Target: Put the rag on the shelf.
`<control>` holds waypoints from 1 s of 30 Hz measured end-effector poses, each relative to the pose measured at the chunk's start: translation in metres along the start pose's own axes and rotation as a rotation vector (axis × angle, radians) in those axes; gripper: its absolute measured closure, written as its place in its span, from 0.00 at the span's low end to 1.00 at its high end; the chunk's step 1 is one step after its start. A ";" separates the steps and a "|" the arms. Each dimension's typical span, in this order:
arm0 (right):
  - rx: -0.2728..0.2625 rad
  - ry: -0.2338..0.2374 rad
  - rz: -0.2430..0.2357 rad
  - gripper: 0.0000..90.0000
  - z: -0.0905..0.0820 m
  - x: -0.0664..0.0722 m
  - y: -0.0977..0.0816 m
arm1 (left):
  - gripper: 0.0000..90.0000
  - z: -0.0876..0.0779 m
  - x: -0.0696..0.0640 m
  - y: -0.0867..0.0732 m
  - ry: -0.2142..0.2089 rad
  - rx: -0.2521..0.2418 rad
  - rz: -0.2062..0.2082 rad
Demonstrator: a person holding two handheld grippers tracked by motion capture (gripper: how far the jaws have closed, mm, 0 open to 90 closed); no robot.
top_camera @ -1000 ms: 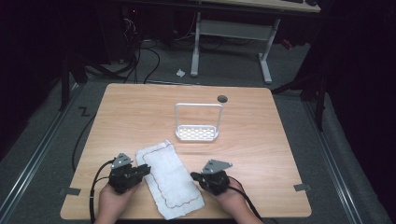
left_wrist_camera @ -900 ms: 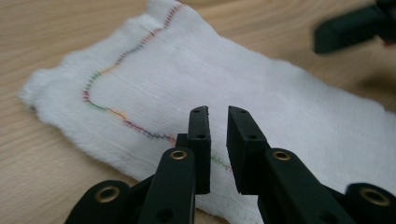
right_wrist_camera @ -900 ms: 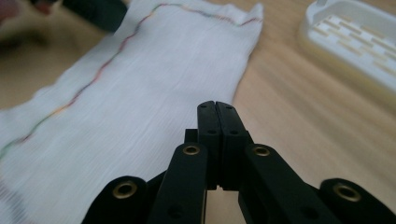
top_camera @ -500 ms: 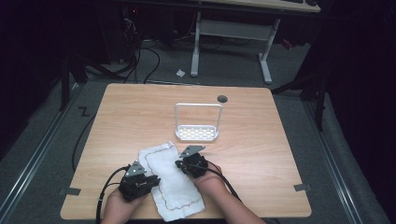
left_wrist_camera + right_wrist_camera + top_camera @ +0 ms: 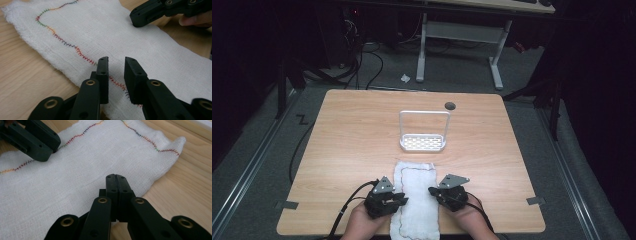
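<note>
Right, white cloth (image 5: 416,200) lies folded long at the table's (image 5: 352,140) six o'clock edge. Left gripper (image 5: 116,66) has just been opening, jaws apart over the stitched hem; right gripper (image 5: 116,178) is together, empty. Risk: a loose pinch drags the fold askew or off the near edge.

My high view looks forward and down from above the near edge of the counter (image 5: 362,130), far enough off to take in its whole top and the floor beyond. My left gripper view rides low on the left hand-held gripper (image 5: 116,72), close over the white cloth (image 5: 100,32), facing the right hand-held gripper (image 5: 142,18). My right gripper view sits as close, looking back across it. All three views share that cloth at the near edge.
</note>
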State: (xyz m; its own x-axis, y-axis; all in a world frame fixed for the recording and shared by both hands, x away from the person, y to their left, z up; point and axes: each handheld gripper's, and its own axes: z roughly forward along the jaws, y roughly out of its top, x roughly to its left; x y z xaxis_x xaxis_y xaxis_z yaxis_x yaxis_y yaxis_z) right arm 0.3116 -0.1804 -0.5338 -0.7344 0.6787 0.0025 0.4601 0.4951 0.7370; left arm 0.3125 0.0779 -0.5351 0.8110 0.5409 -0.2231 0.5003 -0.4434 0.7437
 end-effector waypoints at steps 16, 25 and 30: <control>-0.003 0.003 0.028 1.00 -0.005 -0.011 -0.005 | 0.56 0.035 0.062 0.052 0.269 -0.050 -0.083; -0.050 -0.001 0.052 0.88 -0.008 -0.013 0.000 | 0.87 0.039 0.062 0.050 0.240 -0.060 -0.134; -0.087 -0.101 0.197 0.72 0.006 -0.044 0.022 | 0.90 0.039 0.062 0.046 0.222 -0.087 -0.145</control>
State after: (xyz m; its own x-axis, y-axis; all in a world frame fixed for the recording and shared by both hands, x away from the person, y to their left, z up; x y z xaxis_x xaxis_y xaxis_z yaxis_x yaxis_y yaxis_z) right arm 0.3572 -0.1964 -0.5213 -0.5790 0.8106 0.0882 0.5418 0.3016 0.7846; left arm 0.3973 0.0627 -0.5397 0.6419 0.7417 -0.1945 0.5702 -0.2921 0.7678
